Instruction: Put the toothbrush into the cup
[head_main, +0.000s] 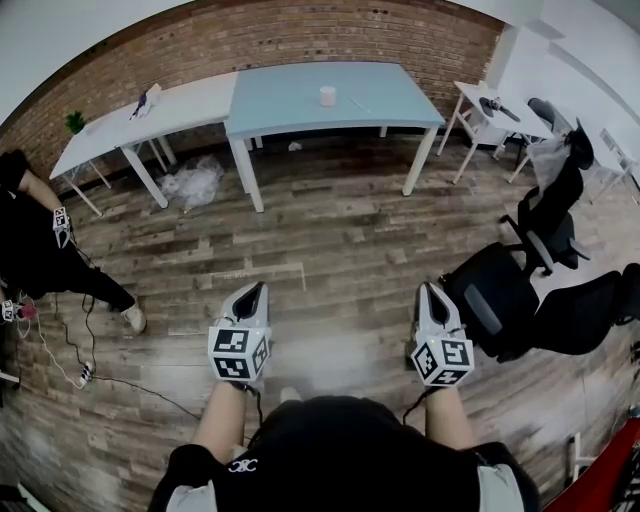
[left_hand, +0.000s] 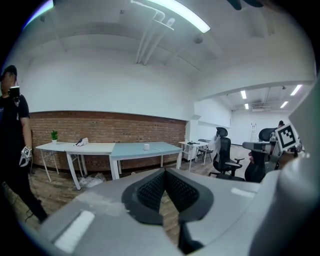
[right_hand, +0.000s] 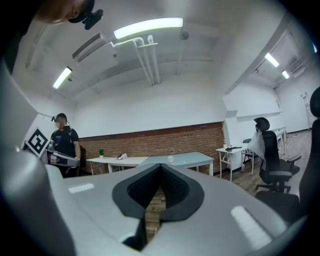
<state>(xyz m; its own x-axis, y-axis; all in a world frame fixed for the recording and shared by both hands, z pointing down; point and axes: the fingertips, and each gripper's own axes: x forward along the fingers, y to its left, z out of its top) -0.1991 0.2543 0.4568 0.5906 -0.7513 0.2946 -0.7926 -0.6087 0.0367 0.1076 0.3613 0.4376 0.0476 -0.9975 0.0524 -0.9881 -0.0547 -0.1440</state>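
Observation:
A small white cup (head_main: 327, 96) stands on the light blue table (head_main: 300, 105) far across the room. A thin white toothbrush (head_main: 356, 103) lies just right of it. Both show tiny in the left gripper view, cup (left_hand: 146, 146), and in the right gripper view, cup (right_hand: 170, 159). My left gripper (head_main: 258, 287) and right gripper (head_main: 425, 287) are held side by side over the wooden floor, a long way short of the table. Both point toward it. Each gripper's jaws meet at the tips with nothing between them, left gripper (left_hand: 165, 172) and right gripper (right_hand: 160, 166).
A white table (head_main: 150, 115) with a small plant (head_main: 75, 122) joins the blue one on the left. A plastic bag (head_main: 192, 182) lies under it. A person in black (head_main: 40, 250) stands at the left with cables on the floor. Black office chairs (head_main: 500, 300) crowd the right.

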